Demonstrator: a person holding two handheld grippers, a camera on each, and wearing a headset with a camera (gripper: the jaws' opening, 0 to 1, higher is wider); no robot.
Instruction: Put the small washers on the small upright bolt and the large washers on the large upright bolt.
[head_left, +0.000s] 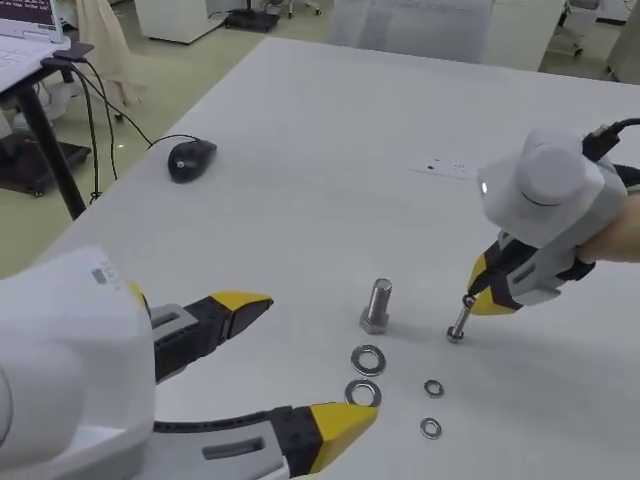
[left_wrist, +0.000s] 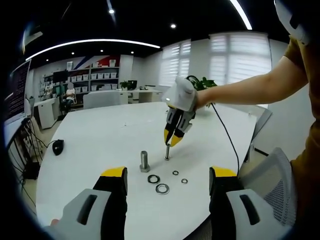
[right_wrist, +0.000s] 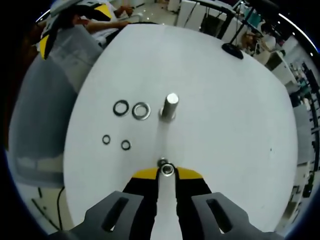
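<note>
Steel washers lay loose and flat on the white worktop (head_left: 300, 180). Two large washers (head_left: 368, 359) sat just in front of the large bolt (head_left: 376, 305), on the person's side. Two small washers (head_left: 433, 387) sat a little to the right of those. The large bolt stood upright on its head, its shank bare. The small bolt (head_left: 460, 322) stood near the large bolt, to its right. Its upper end was pinched between the narrow jaws of the right gripper (head_left: 478, 292). The left gripper (head_left: 322, 358) hovered nearer the person than the large bolt, jaws wide and empty. No washer was on either bolt.

Hazard: the small bolt appeared to lean slightly. If released at a tilt, it would probably topple toward the washers. The thin, flat washers would likely slip from the jaws during pickup.
</note>
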